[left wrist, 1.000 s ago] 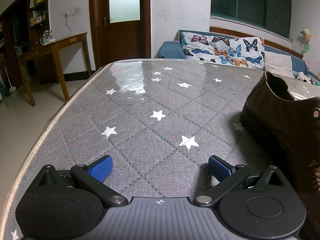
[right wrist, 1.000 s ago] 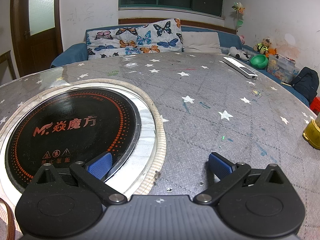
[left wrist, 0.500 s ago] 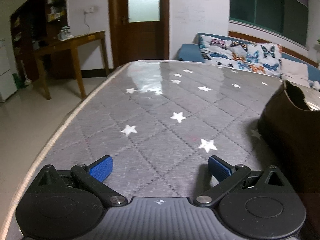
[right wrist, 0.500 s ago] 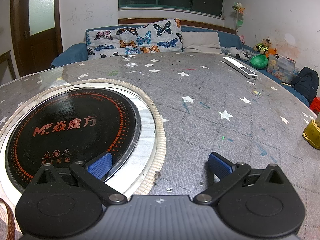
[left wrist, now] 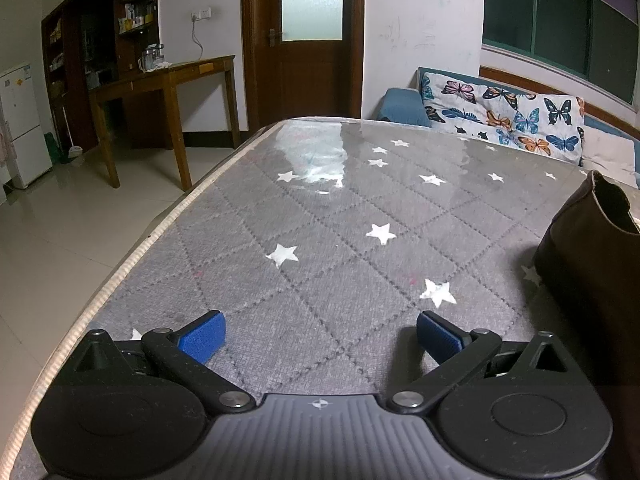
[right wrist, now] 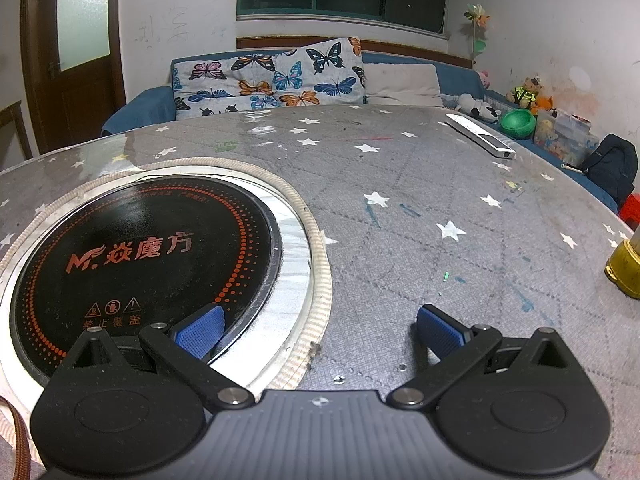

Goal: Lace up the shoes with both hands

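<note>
A dark brown leather shoe (left wrist: 592, 256) stands on the grey star-patterned table cover at the right edge of the left wrist view, its opening facing up; its laces are out of sight. My left gripper (left wrist: 320, 332) hovers low over the cover to the shoe's left, open, with nothing between its blue pads. My right gripper (right wrist: 318, 330) is open too, empty, over the rim of the round black induction hob (right wrist: 140, 256). A brown lace end (right wrist: 20, 440) shows at the bottom left corner of the right wrist view.
The table's left edge (left wrist: 132, 256) drops to a tiled floor. A white remote (right wrist: 480, 136) lies at the far right, and a yellow bottle (right wrist: 626, 268) stands at the right edge. A sofa with butterfly cushions (right wrist: 276, 76) lies behind the table.
The left gripper has swung to the left, so the shoe has slid toward the right edge of its view and more floor shows. The right gripper has not moved.
</note>
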Demonstrator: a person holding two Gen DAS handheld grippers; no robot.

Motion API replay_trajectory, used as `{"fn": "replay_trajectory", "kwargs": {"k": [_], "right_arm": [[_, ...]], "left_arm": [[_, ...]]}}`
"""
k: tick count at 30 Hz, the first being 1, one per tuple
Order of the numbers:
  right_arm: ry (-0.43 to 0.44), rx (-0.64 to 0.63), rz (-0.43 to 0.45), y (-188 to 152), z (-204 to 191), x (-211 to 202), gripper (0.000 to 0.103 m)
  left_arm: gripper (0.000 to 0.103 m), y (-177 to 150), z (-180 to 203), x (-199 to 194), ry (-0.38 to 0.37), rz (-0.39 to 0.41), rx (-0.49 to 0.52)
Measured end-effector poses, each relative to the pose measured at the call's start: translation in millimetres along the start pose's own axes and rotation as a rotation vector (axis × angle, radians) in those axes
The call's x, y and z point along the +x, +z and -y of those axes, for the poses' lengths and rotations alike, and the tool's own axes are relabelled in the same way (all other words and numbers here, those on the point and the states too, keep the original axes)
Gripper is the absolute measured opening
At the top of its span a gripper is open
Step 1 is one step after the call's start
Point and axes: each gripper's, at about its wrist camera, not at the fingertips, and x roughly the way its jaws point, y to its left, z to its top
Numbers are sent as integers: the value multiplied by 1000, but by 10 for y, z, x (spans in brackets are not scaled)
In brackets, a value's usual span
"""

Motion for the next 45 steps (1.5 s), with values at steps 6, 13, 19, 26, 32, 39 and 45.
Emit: {"fn": "replay_trajectory", "kwargs": {"k": [6,13,19,26,32,39,45], "right_arm": [[-33,47,5,-10,70,-14,103],[-56,40,-6,-42,89,-34,103],[-22,11,-11,-89,140,-95,103],[-7,1,-11,-89,167,-102,103],[-23,17,-8,-66,202,-60,103],[-22,17,-6,-73,204,-58,103],[-22,17,-6,-68,210,-55,103]], "left_arm": [[103,0,19,-14,1,-2,1],[103,-6,12,-18,0,-2,0],[103,-14,6,-21,0,-3,0],[103,-4,6,-21,0,-3,0],[103,1,5,-29,0,-3,0],[103,-18,-6,-58,21,-3,-18],[103,-13,2,-46,27,-6,-14]]}}
